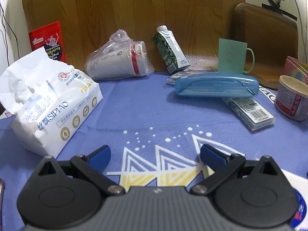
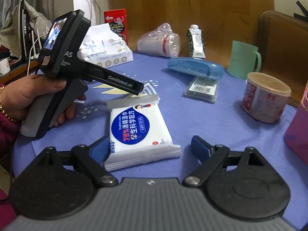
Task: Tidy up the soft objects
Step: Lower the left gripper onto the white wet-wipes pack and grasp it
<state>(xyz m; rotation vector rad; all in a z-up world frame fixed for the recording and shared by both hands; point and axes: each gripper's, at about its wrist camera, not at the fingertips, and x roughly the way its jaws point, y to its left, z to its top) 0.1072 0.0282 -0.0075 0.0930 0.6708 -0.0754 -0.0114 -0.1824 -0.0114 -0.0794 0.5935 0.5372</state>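
A white tissue pack (image 1: 52, 104) lies on the blue cloth at the left of the left wrist view; it shows again far back (image 2: 107, 51) in the right wrist view. My left gripper (image 1: 155, 155) is open over bare cloth, to the right of the pack's near corner. A flat white wet-wipes pack (image 2: 138, 129) with a blue label lies between the spread fingers of my open right gripper (image 2: 151, 147). Its left fingertip (image 2: 101, 146) is close to or touching the pack's edge; the right fingertip stands apart. A hand (image 2: 25, 98) holds the left gripper's handle at the left.
At the back stand a red snack pouch (image 1: 49, 40), bagged paper cups (image 1: 119, 57), a green carton (image 1: 170, 49) and a green mug (image 1: 233, 56). A blue case (image 1: 215, 84), a clear barcode box (image 1: 250, 111) and a tin (image 2: 265, 98) lie right. A pink container (image 2: 300, 127) is near right.
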